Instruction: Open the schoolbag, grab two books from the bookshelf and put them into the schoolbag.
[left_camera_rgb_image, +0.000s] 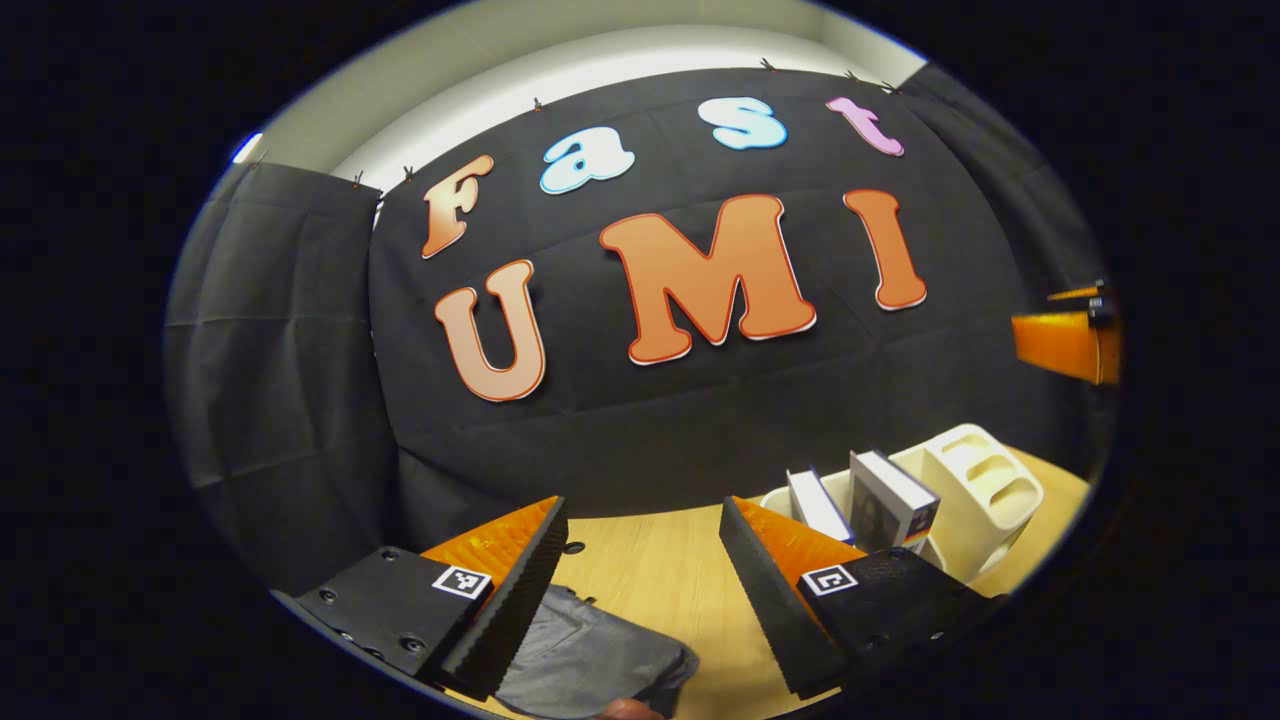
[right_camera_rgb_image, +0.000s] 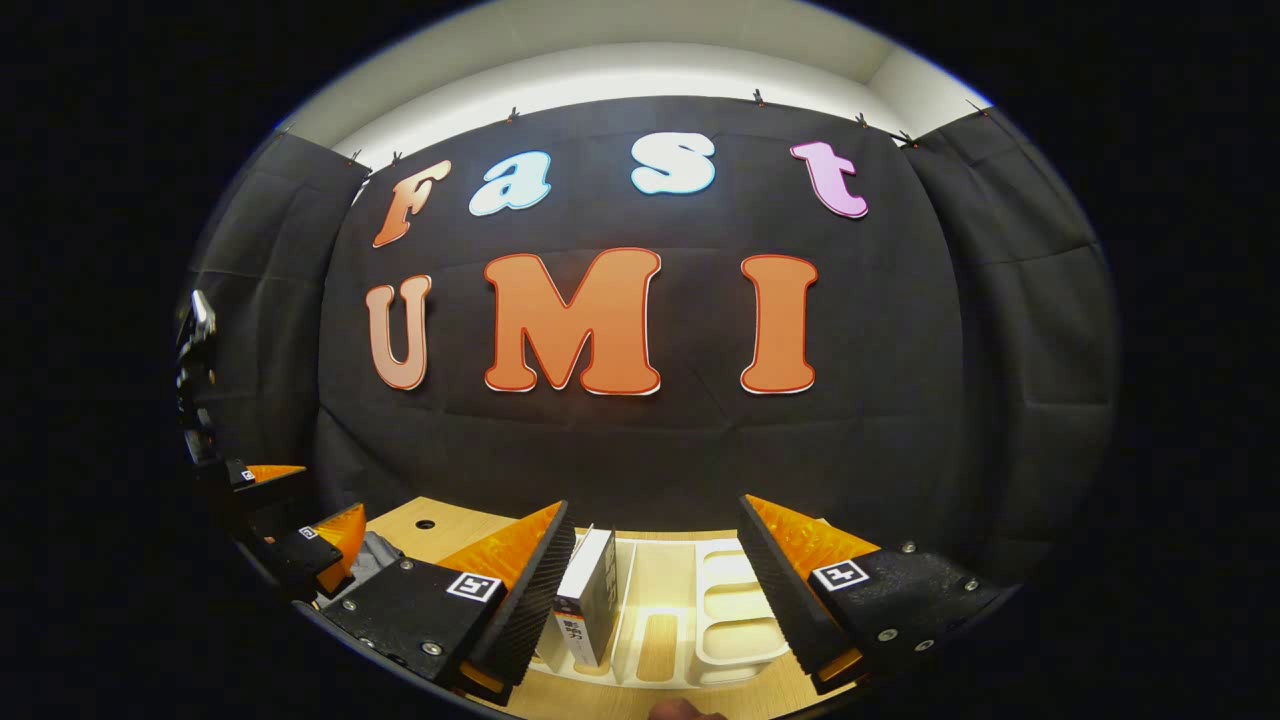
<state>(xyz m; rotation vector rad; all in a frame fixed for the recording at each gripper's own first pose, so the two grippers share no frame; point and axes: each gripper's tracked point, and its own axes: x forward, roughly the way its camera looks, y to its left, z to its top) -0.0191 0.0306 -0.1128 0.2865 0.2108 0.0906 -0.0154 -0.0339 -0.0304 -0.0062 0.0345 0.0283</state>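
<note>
in the left gripper view, the left gripper (left_camera_rgb_image: 640, 590) has its two fingers set wide apart, with nothing between them except the wooden table (left_camera_rgb_image: 660, 560). below the near finger on the left, at the lower edge, lies the grey schoolbag (left_camera_rgb_image: 590, 660), flat on the table; part of it reaches into the gap between the fingers, but the fingers do not touch it as far as i can tell. beyond the finger on the right stands the cream bookshelf (left_camera_rgb_image: 985, 495), and in it two books (left_camera_rgb_image: 890, 500) lean side by side. at the far right edge of this view a part of the right gripper (left_camera_rgb_image: 1065, 340) shows.

in the right gripper view, the right gripper (right_camera_rgb_image: 655, 590) is also spread open and holds nothing. the bookshelf (right_camera_rgb_image: 730, 610) sits just ahead, between the two fingers, and one book (right_camera_rgb_image: 590, 600) stands upright in it, very close to the finger on the left; whether they touch i cannot tell. far to the left of the fingers the left gripper (right_camera_rgb_image: 300, 530) is seen, open too, with a bit of the grey schoolbag (right_camera_rgb_image: 375, 555) beside it.
</note>
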